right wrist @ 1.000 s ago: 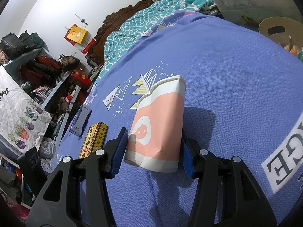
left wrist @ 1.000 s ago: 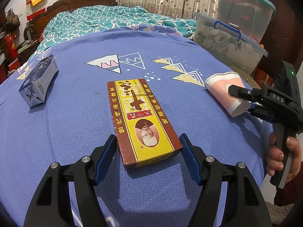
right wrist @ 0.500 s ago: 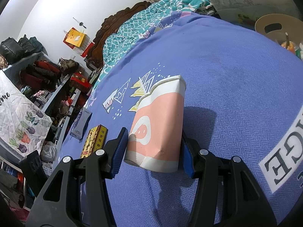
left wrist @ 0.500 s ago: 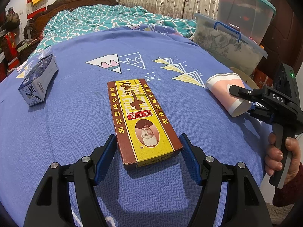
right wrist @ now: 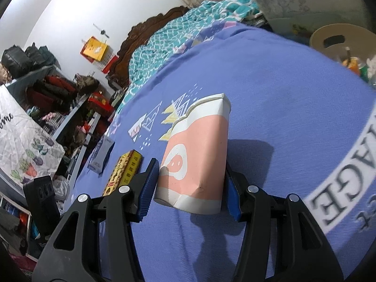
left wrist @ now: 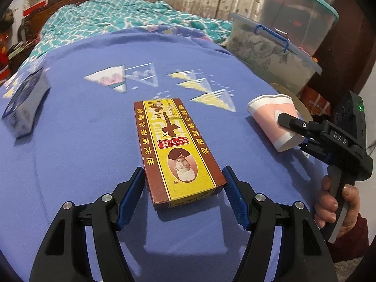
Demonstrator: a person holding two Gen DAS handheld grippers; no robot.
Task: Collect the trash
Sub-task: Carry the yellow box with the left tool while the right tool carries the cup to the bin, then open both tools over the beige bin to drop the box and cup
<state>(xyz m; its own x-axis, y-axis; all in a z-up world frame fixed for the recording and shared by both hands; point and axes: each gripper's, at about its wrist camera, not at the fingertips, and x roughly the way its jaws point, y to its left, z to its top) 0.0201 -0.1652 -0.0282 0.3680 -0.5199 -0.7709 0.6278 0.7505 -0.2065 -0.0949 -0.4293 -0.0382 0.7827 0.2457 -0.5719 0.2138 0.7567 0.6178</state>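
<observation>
Left gripper (left wrist: 183, 188) astride yellow box (left wrist: 175, 150)

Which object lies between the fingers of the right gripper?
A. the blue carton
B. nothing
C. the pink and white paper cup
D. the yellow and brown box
C: the pink and white paper cup lies on its side between the right gripper fingers.

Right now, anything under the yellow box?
Only the blue bedsheet shows around the yellow box, which lies flat on it. Its underside is hidden, so anything thin beneath cannot be seen.
</observation>
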